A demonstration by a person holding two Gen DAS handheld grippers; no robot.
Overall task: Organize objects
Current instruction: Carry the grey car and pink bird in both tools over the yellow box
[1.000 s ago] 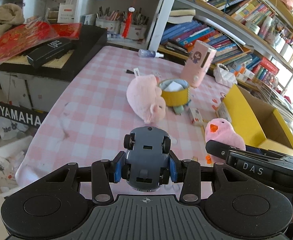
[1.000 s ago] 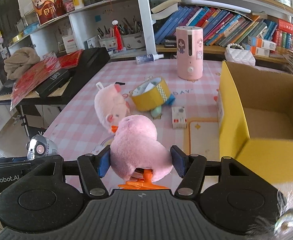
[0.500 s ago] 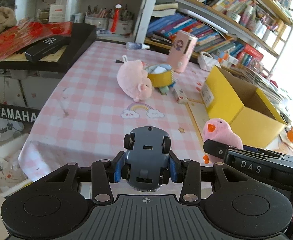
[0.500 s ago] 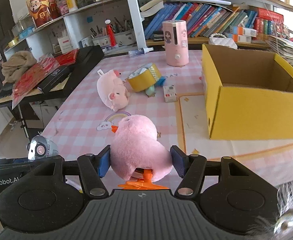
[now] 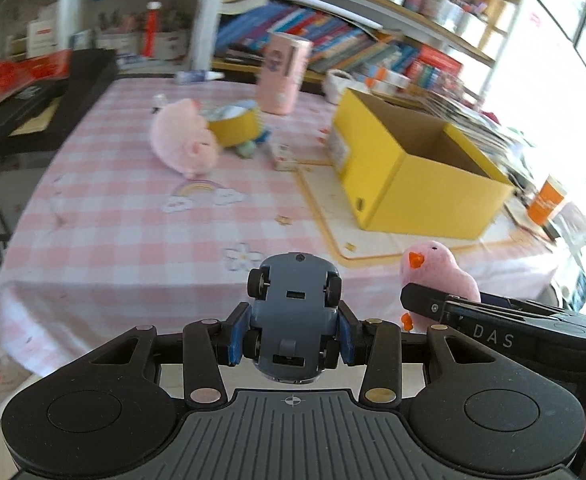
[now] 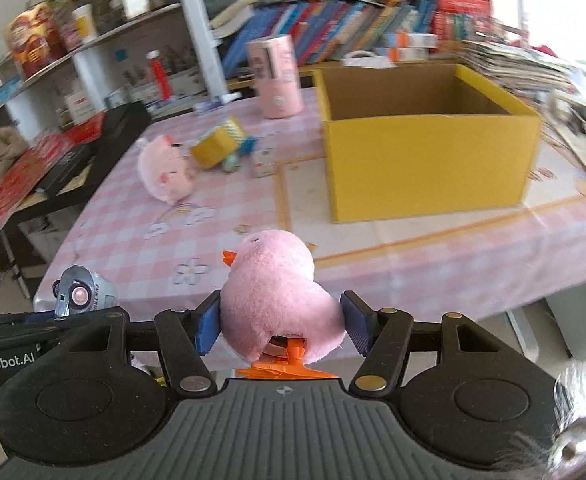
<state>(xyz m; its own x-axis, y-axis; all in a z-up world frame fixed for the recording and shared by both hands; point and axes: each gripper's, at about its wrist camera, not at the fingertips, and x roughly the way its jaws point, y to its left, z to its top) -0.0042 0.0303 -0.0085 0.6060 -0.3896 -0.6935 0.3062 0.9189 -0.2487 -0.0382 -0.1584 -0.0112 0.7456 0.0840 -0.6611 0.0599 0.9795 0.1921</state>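
Observation:
My left gripper (image 5: 291, 334) is shut on a blue-grey toy car (image 5: 293, 316), held belly-up off the near edge of the pink checked table (image 5: 133, 224). My right gripper (image 6: 281, 326) is shut on a pink plush chick (image 6: 277, 300) with orange beak and feet; the chick also shows in the left wrist view (image 5: 439, 274), and the car in the right wrist view (image 6: 81, 294). An open yellow cardboard box (image 6: 429, 160) stands on the table's right side; it also shows in the left wrist view (image 5: 417, 176).
On the table's far part lie a pink plush pig (image 5: 183, 144), a yellow tape roll (image 5: 235, 126), a small carton (image 5: 283, 156) and a pink cylinder (image 5: 283, 76). Bookshelves (image 5: 333, 44) rise behind. A black piano (image 5: 41, 112) stands left. An orange cup (image 5: 547, 200) sits far right.
Both grippers have pulled back from the table and swung right, each still holding its toy. The yellow box has come into fuller view and the table objects look farther away.

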